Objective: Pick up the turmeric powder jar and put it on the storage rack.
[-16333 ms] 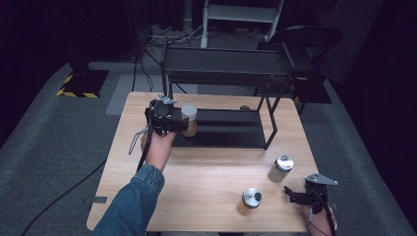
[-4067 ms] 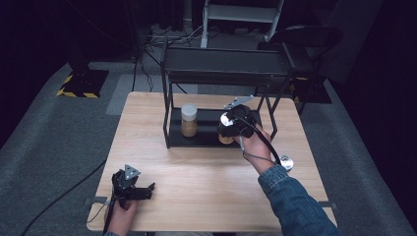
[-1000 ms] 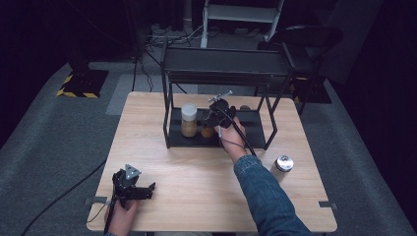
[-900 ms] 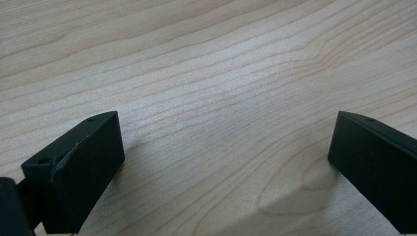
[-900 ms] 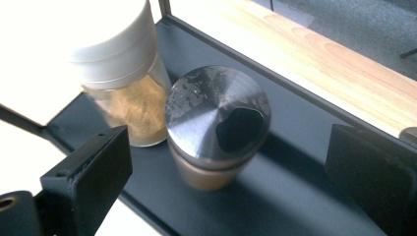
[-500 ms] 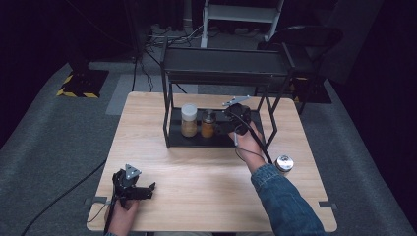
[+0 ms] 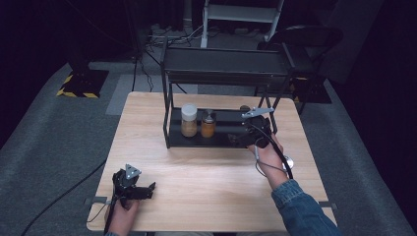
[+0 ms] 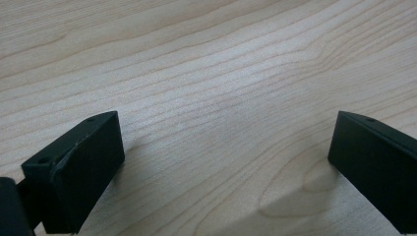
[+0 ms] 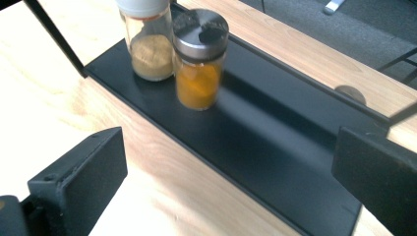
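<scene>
The right gripper [image 7: 235, 141] sits right of centre in the high view, at the front edge of the black rack's lower shelf [image 7: 223, 139], its jaws spread wide with nothing between them; they have just been opening. In the right gripper view the two black jaws rise from the lower corners, and between them lie the shelf [image 9: 275, 162] and the pale wood of the table [image 9: 44, 98]. The orange spice jar [image 9: 200, 66] stands upright in the upper middle of that frame, long axis vertical, its metal shaker lid upward, well clear of both jaws. Touching or just beside it, toward the upper left, stands a white-capped jar [image 9: 148, 42] of tan powder, also upright. In the high view both jars [image 7: 208, 123] stand at the left end of the shelf, under the rack's top tray [image 7: 223, 64], with a thin black post [image 7: 166, 118] at their left. Another metal-lidded jar [image 7: 290, 161] peeks out beside the right wrist. The left gripper [image 7: 151, 188] rests at the lower left on the table [image 7: 206, 187], jaws apart over bare wood [image 8: 211, 98].
</scene>
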Tool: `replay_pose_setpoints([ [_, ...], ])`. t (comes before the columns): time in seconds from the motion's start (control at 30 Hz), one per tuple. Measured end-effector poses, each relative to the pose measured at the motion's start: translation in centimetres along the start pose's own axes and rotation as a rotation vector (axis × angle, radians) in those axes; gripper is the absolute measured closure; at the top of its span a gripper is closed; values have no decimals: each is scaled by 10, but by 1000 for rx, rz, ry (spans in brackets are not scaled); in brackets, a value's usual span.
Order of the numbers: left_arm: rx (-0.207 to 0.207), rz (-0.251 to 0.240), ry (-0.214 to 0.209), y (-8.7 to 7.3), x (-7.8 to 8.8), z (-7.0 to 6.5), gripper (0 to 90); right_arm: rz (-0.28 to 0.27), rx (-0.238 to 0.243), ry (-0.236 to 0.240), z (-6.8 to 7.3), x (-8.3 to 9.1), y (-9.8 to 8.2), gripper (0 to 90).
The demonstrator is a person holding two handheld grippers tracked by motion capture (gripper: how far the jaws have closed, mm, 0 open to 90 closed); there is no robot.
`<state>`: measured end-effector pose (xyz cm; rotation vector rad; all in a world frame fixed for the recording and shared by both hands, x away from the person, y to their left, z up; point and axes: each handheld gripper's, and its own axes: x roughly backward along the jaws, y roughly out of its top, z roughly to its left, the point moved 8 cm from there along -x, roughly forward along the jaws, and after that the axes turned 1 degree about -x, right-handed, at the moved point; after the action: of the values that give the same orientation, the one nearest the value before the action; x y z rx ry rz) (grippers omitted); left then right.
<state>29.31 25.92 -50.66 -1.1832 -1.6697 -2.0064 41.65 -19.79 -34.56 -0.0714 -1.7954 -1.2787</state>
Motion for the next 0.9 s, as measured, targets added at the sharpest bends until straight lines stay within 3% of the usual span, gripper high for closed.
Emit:
replay_pose_setpoints([
  [0.4, 1, 0, 0, 0, 0, 0, 3, -48, -30, -29, -15, 47, -37, 3],
  [0.9, 3, -2, 2, 0, 0, 0, 3, -56, -73, -68, -34, 84, -71, 5],
])
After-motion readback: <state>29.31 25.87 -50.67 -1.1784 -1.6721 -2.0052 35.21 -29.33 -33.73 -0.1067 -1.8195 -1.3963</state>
